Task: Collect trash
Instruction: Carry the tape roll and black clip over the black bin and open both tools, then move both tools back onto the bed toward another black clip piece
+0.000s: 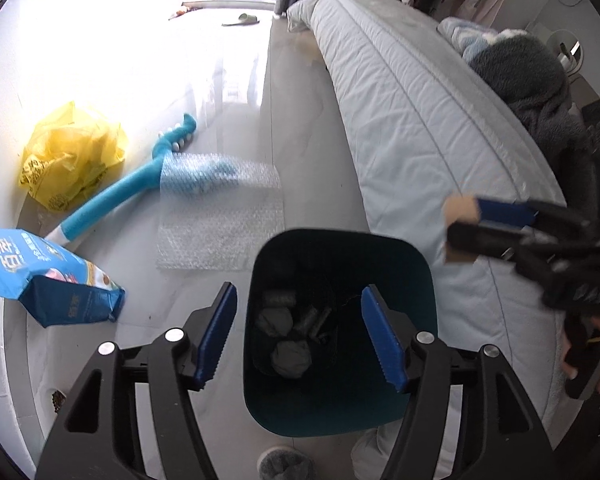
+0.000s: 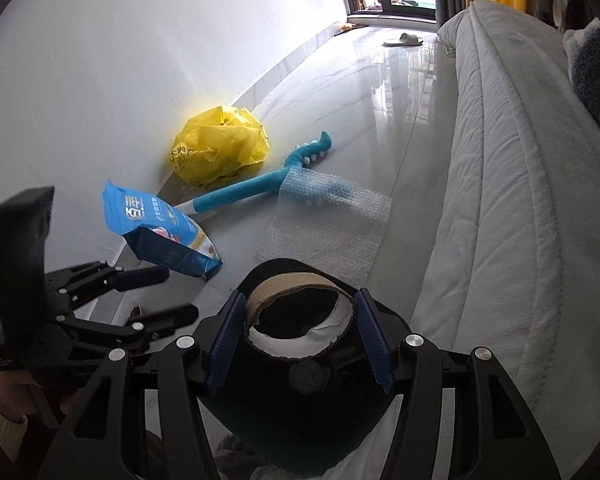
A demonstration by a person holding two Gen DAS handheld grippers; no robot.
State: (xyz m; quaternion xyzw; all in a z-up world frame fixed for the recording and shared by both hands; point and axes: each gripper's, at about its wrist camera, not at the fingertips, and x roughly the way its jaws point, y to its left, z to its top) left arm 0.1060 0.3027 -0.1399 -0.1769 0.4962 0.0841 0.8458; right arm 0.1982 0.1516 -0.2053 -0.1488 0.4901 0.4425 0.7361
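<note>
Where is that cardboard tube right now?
The cardboard tube is clamped in the right gripper, above the dark bin, beside the bed. In the left wrist view it shows at the right edge.

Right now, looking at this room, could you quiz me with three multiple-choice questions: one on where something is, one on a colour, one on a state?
1. Where does the bubble wrap lie?
A. on the bed
B. on the floor
C. in the bin

2. What colour is the crumpled plastic bag by the wall?
A. yellow
B. red
C. black

3. What is the right gripper doing?
A. hanging open and empty
B. gripping a slipper
C. gripping a cardboard tube

Answers: 1 B, it lies flat on the floor beyond the bin, partly over a blue toy. 2 A, it is bright yellow. 3 C, the cardboard tube sits clamped between its blue fingers.
</note>
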